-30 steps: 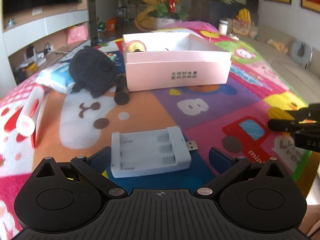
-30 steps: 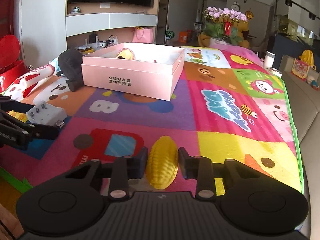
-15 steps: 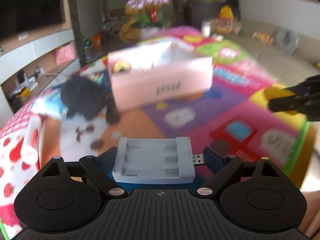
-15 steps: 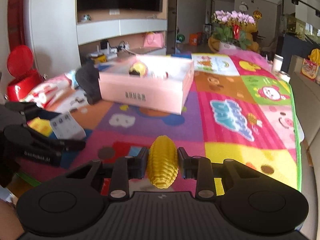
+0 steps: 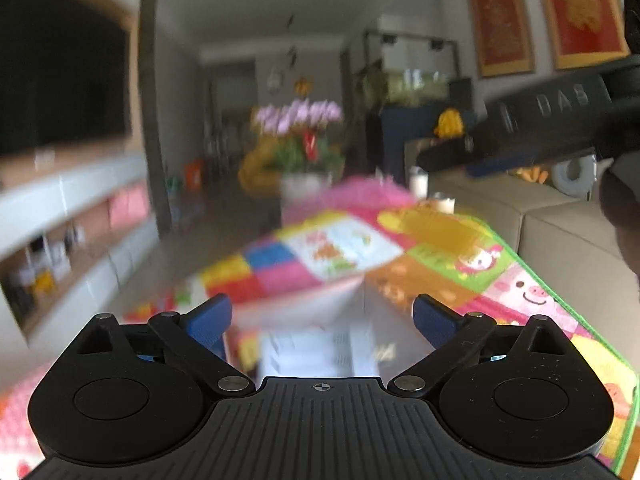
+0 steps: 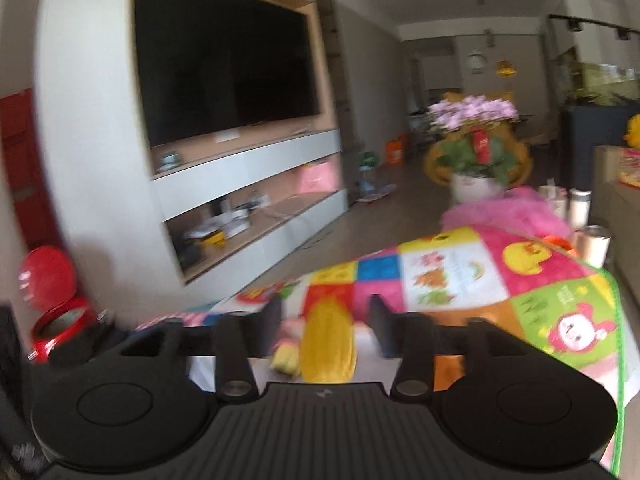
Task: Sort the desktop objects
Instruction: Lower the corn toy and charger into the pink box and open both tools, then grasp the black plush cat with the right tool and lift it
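Both views are blurred by motion. My left gripper (image 5: 322, 318) has its blue fingers (image 5: 208, 322) spread wide and opening. The white battery charger (image 5: 320, 354) lies low between them, with a gap on each side. Under it shows a pale blur of the pink box (image 5: 288, 310). My right gripper (image 6: 326, 326) is opening too. The yellow toy corn (image 6: 328, 348) sits between its black fingers (image 6: 272, 328) with daylight on both sides, over the box's white inside (image 6: 372, 372). The right gripper (image 5: 520, 132) also crosses the upper right of the left wrist view.
The colourful play mat (image 6: 452, 276) runs ahead to a flower pot (image 6: 476, 184) and white cups (image 6: 596, 244). A TV wall with shelves (image 6: 248, 168) and a red bin (image 6: 56, 312) stand at the left. A beige sofa (image 5: 560, 232) lies on the right.
Both grippers have risen and travelled forward over the pink box. The right jaws, shut on the corn before, have parted from it. The left jaws have widened off the charger.
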`<action>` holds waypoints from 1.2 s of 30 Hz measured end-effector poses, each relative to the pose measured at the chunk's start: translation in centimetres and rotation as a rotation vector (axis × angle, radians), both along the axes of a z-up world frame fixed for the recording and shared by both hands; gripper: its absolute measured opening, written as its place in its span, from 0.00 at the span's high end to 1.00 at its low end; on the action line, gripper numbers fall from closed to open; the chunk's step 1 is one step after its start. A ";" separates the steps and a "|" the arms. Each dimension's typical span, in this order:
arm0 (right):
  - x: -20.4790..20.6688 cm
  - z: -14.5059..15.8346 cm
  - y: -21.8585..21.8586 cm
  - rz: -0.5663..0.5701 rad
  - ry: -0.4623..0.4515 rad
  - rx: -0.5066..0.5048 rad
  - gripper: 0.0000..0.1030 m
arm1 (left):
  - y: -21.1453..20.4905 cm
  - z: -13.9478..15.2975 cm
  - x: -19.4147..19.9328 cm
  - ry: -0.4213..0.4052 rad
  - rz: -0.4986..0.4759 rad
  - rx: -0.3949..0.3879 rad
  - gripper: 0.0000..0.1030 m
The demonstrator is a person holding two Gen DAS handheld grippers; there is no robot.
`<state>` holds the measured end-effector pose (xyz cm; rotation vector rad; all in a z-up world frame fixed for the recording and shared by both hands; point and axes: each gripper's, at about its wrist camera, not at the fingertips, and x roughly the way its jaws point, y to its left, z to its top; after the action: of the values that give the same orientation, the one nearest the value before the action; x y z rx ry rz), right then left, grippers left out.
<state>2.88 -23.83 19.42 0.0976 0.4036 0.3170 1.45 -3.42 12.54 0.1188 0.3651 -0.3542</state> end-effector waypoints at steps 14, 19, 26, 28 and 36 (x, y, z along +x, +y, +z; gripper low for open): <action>2.6 -6.9 5.2 0.050 0.120 -0.091 0.28 | 9.7 -7.8 -9.0 0.108 0.219 0.004 0.00; 2.1 -7.9 11.4 0.171 0.132 -0.152 0.22 | 12.8 -7.5 -8.9 0.079 0.356 -0.029 0.00; 3.1 -9.1 20.7 0.339 0.154 -0.243 0.16 | 15.7 -8.4 -9.2 0.118 0.399 -0.064 0.00; 3.3 -10.1 23.2 0.379 0.146 -0.305 0.16 | 16.6 -8.6 -9.6 0.121 0.415 -0.074 0.00; 2.8 -15.2 27.8 0.412 0.108 -0.567 0.25 | 20.5 -8.7 -10.7 0.137 0.545 -0.146 0.00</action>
<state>5.67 3.94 4.26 -0.5317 0.6078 0.5922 -9.25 17.07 3.80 -0.1494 0.4883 0.1515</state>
